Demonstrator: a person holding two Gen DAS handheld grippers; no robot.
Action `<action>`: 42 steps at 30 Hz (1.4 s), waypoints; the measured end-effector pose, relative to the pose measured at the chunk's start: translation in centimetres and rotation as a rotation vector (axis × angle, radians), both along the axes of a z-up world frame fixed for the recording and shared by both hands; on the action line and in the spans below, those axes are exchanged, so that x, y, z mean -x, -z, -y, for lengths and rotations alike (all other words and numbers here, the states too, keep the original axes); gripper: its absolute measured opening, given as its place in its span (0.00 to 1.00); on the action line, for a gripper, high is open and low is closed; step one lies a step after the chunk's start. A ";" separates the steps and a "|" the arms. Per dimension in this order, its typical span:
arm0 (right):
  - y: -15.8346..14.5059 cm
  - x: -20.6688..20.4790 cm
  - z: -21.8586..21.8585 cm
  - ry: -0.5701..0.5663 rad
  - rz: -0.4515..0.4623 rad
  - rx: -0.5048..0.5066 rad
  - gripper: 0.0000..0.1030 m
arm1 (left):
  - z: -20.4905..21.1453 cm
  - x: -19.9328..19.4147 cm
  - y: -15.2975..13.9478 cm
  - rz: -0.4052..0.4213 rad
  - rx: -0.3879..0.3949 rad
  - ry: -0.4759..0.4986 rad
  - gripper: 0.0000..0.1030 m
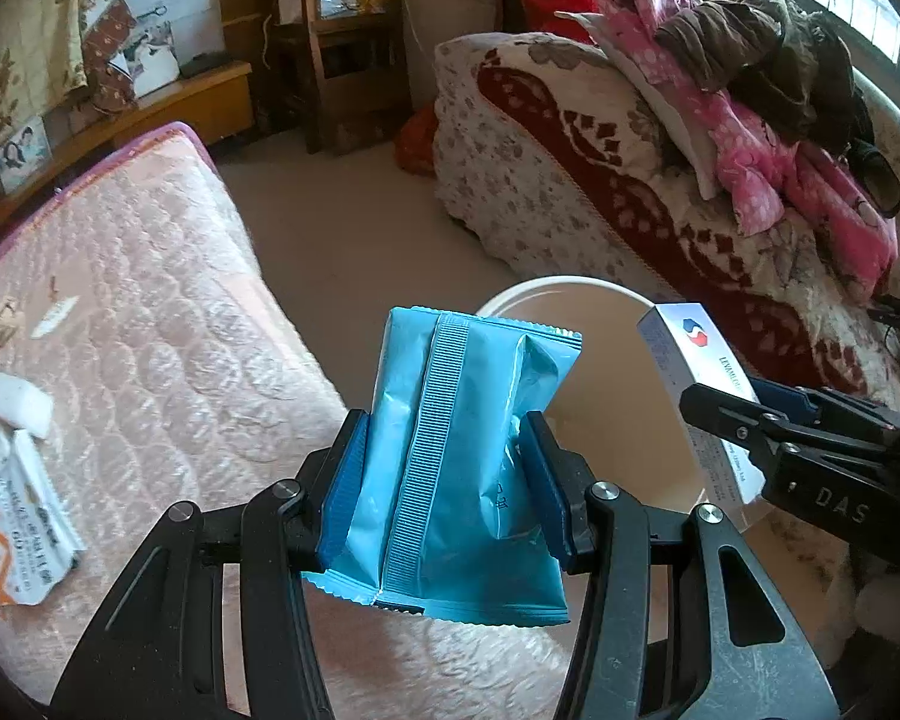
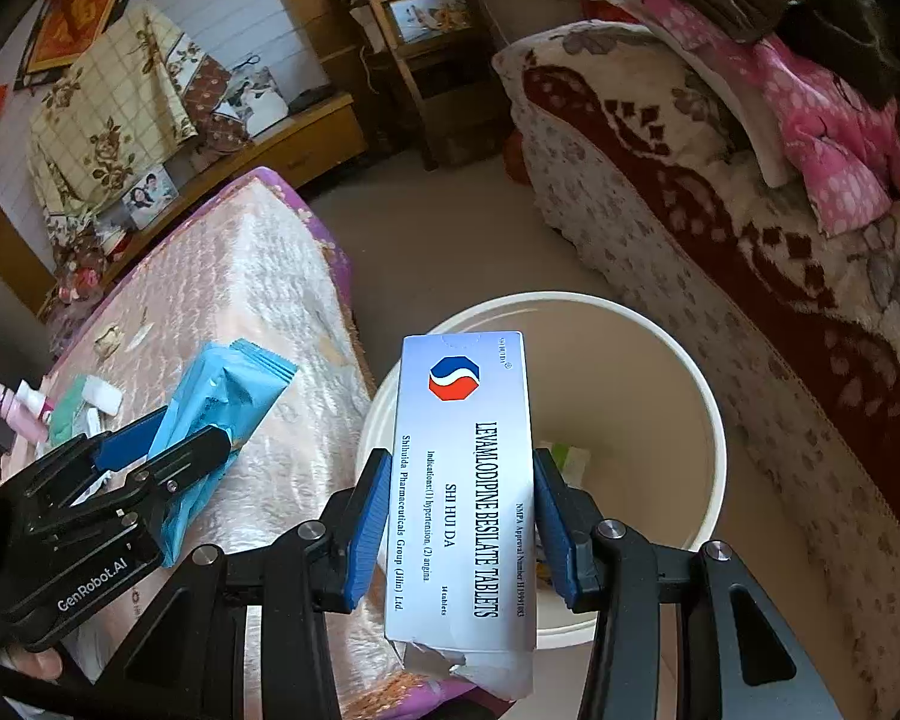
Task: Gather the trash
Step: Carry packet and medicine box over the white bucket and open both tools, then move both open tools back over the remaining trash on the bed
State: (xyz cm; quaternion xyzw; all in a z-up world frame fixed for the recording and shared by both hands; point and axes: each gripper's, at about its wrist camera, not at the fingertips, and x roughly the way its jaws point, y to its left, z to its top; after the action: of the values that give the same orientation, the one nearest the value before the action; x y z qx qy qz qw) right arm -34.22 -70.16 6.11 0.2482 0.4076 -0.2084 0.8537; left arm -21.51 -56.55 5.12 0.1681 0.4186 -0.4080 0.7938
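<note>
Pink mattress (image 1: 150,276) beside bucket (image 2: 714,420); tools grip blue packet (image 1: 468,450), tablet box (image 2: 462,480).

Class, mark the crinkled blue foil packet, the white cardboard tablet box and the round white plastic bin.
Blue foil packet (image 1: 450,456): left wrist view, ribbed back seam.
White tablet box (image 2: 468,498): right wrist view, printed face.
White bin (image 2: 705,396): right wrist view, rim.

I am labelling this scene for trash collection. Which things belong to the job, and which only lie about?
For the job:
- blue packet in the left claw
- medicine box in the right claw
- white bin
- wrappers on the mattress

Lying about:
- pink clothes
- wooden chair
- framed photo
</note>
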 end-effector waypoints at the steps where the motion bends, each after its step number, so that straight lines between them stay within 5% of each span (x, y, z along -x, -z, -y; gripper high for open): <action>1: 0.1 0.0 0.2 0.005 -0.002 -0.001 0.43 | 0.1 -0.1 0.1 -0.007 0.001 0.003 0.48; 19: 1.7 0.1 1.9 0.060 -0.050 -0.017 0.48 | 0.7 -0.2 1.1 -0.100 0.061 0.049 0.59; 42: -0.5 -2.6 -4.7 -0.064 -0.025 0.003 0.48 | -7.9 -0.8 -2.3 0.086 0.062 -0.101 0.59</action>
State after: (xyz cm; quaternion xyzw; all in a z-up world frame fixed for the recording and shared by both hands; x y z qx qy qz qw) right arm -31.64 -65.46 6.63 0.2310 0.4257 -0.1849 0.8551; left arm -20.68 -48.61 7.42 0.1394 0.3794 -0.3727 0.8353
